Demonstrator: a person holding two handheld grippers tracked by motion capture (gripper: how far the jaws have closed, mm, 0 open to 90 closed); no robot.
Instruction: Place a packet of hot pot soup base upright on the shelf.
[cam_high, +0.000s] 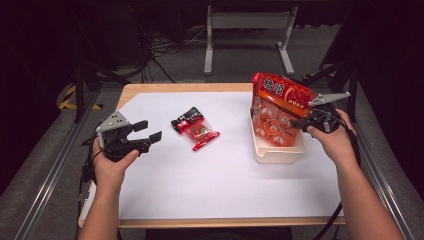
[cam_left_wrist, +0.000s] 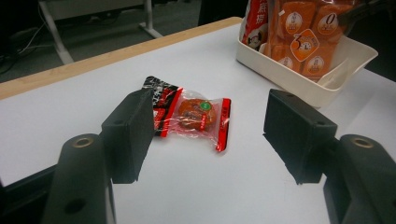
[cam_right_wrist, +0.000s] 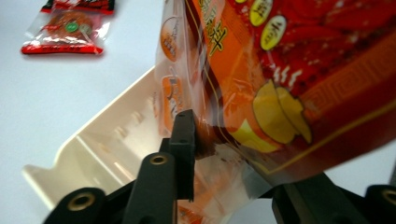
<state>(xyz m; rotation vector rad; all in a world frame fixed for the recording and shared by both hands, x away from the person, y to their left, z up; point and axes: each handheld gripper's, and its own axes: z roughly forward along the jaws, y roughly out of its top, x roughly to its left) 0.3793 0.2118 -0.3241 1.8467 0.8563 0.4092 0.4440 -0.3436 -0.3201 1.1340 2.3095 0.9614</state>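
The bench (cam_high: 210, 200) is lying under a white sheet that is covering nearly all of it, with a strip of bare wood showing along the far edge and the near edge. Toward the right edge, a cream tray (cam_high: 276, 154) is sitting on the sheet, closer to the far right corner than to the near one. A large orange-red snack bag (cam_high: 277, 107) is standing in the tray, leaning with its printed top tilted toward the far edge and its clear lower part showing round orange labels.

The right gripper (cam_high: 306, 122) is reaching in from the right edge, and its jaws are pinching the bag's side edge; in the right gripper view the clear plastic rim of the bag (cam_right_wrist: 280, 93) is being squeezed between the two black jaws, just above the tray's wall (cam_right_wrist: 107, 140).

The left gripper (cam_high: 148, 131) is hovering over the sheet near the left edge, its jaws spread wide with nothing between them, pointing toward the middle of the bench.

A small red snack packet (cam_high: 196, 128) is lying flat on the sheet around the middle, somewhat toward the far edge, well apart from the tray. In the left gripper view the packet (cam_left_wrist: 196, 114) is resting beyond the open jaws, untouched.
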